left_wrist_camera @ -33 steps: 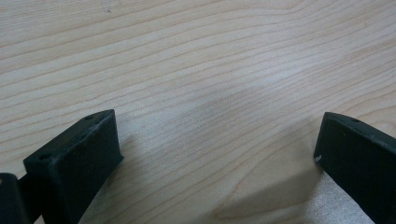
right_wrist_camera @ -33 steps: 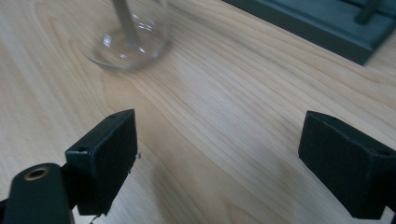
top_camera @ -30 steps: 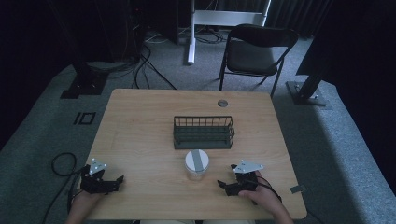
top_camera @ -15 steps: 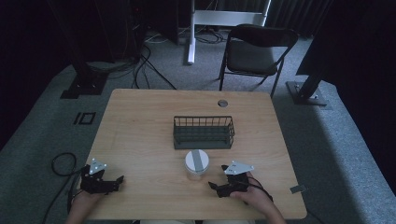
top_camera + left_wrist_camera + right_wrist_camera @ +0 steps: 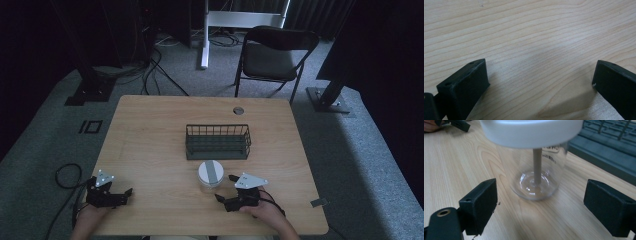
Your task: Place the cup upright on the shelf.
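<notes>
Pale wood grain runs under both tools at the near edge of the table. At the near left corner the left gripper rests low over bare wood, held by a hand at the table's edge; in the left gripper view its two black jaws stand wide apart with nothing but the tabletop between them, so it is released. At the near right, the right gripper is held by the other hand, its grey three-cornered plate on top, its jaws pointing toward the middle of the table. In the right gripper view those jaws are also spread wide and grasp nothing; the clear jar stands upright just ahead of them, between their tips in line of sight but apart from both. The jar has a white lid and a grey strip running down inside to its base.

In the high view the jar sits near the table's centre, just in front of the dark wire basket. Beyond the basket a small round grommet is set into the far edge of the table. Past the table stands a black folding chair on the grey carpet.
</notes>
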### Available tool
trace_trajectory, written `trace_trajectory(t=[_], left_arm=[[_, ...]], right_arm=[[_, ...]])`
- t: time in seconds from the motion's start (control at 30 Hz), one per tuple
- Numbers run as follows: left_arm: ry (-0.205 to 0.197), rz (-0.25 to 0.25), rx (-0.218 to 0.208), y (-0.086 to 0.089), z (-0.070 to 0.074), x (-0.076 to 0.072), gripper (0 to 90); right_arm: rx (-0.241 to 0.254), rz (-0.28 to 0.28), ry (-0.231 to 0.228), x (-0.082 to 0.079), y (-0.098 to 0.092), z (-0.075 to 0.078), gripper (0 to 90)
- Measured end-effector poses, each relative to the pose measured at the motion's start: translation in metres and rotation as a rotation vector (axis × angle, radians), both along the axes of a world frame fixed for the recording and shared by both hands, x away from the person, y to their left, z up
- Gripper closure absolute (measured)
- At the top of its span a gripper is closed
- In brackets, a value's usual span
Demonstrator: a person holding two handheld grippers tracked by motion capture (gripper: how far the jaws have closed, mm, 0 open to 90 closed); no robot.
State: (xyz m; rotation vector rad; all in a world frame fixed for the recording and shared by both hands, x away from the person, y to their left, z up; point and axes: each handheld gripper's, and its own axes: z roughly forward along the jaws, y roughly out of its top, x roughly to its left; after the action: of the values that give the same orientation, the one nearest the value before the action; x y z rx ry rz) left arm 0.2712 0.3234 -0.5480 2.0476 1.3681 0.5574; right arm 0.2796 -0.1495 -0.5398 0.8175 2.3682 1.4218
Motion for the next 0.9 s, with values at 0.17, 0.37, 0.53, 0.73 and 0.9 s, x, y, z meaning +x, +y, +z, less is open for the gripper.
trace_trajectory(t=[0.17, 0.37, 0.53, 0.73, 0.9], left_arm=[[0.0, 0.0, 0.0, 0.0, 0.0, 0.0, 0.6], [0.0, 0.0, 0.0, 0.0, 0.0, 0.0, 0.6], [-0.001, 0.001, 0.0, 0.0, 0.0, 0.0, 0.6], [-0.001, 0.001, -0.001, 0.0, 0.0, 0.0, 0.6], [0.0, 0.0, 0.0, 0.0, 0.0, 0.0, 0.6]], right_arm=[[0.007, 0.004, -0.017, 0.0, 0.007, 0.001, 11.5], [0.021, 0.005, -0.016, 0.002, 0.014, 0.0, 11.5], [0.022, 0.01, -0.023, 0.004, 0.021, -0.002, 11.5], [0.035, -0.009, -0.027, 0.007, 0.025, -0.003, 11.5], [0.052, -0.023, -0.031, 0.009, 0.03, -0.002, 14.7]])
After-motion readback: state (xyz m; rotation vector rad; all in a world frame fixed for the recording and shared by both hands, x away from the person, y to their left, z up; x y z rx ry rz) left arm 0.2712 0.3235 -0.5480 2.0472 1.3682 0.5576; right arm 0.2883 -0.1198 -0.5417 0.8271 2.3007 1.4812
